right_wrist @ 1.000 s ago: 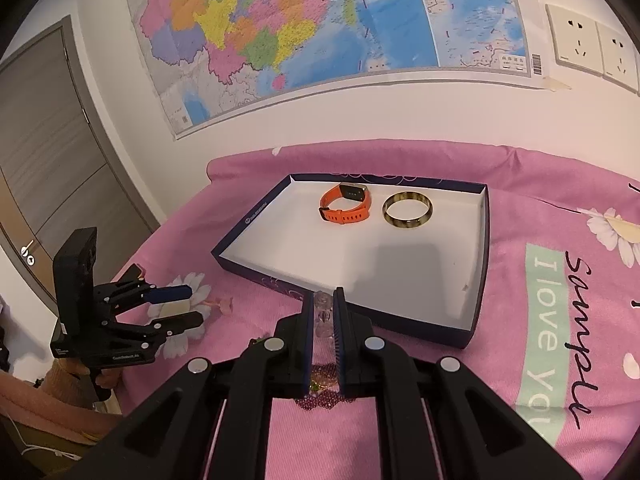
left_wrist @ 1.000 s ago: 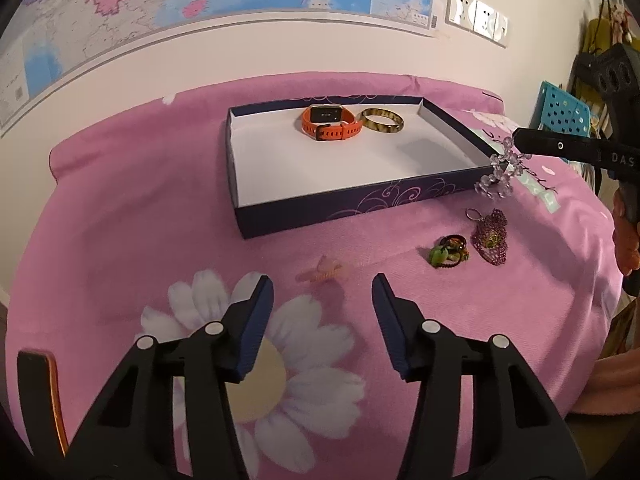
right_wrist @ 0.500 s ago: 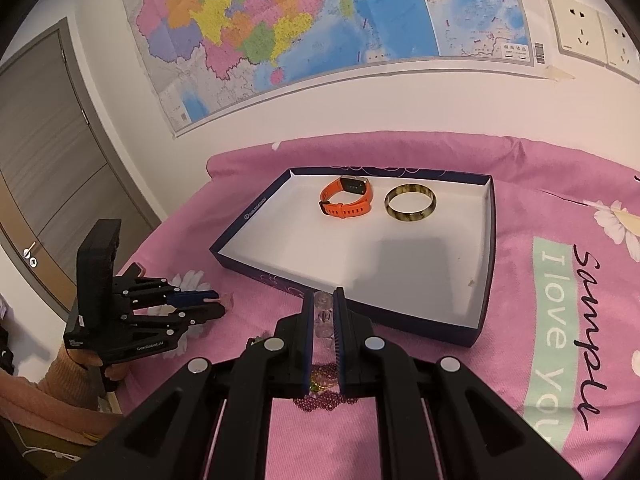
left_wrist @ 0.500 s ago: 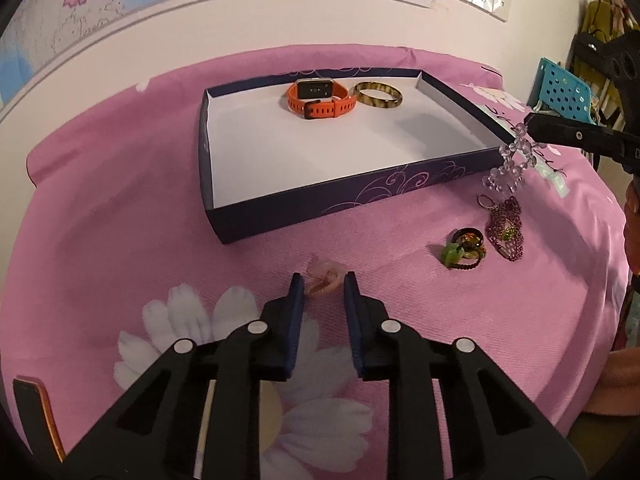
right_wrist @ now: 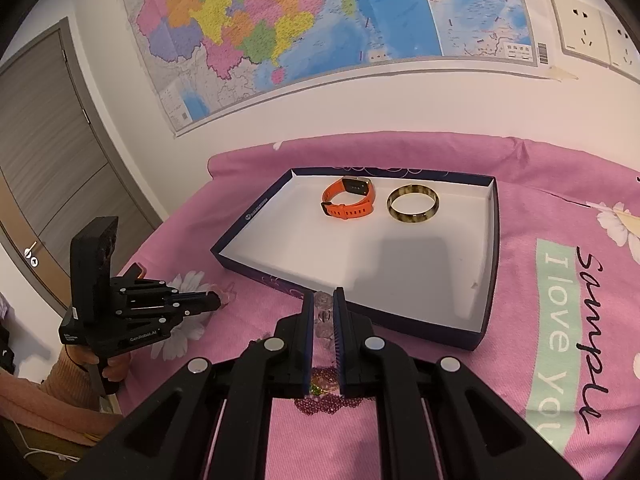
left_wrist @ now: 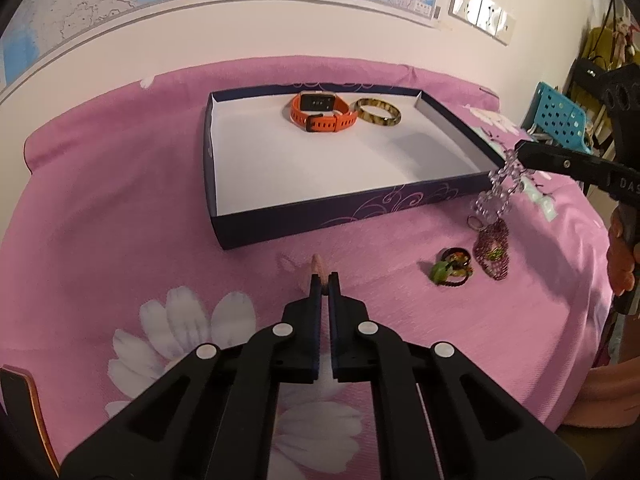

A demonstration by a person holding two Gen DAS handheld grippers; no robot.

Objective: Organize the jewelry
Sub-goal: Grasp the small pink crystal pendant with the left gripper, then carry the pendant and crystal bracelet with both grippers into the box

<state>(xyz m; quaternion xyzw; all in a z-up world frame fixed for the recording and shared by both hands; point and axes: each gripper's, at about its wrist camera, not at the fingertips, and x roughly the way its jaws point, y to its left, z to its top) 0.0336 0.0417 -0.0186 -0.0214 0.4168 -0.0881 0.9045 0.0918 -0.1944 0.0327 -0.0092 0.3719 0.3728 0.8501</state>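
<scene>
Orange watch (left_wrist: 322, 111) and one bangle (left_wrist: 378, 112) share one box (left_wrist: 320, 216).

In the box (left_wrist: 400, 208): watch (left_wrist: 322, 112) lying left of bangle (left_wrist: 378, 112).
Before the box: hair tie (left_wrist: 452, 266) sitting beside beaded pouch (left_wrist: 493, 250).

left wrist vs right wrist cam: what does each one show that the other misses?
Left wrist only: the left gripper close up, shut on a small pink piece; a green-and-black hair tie lying on the pink cloth; a blue perforated object at the right.

Right wrist only: a grey door; the printed lettering on the cloth; the right gripper close up, shut on a clear bead strand.

Both: the dark box holding an orange watch and a mottled bangle, the wall map, the beaded purple pouch.
</scene>
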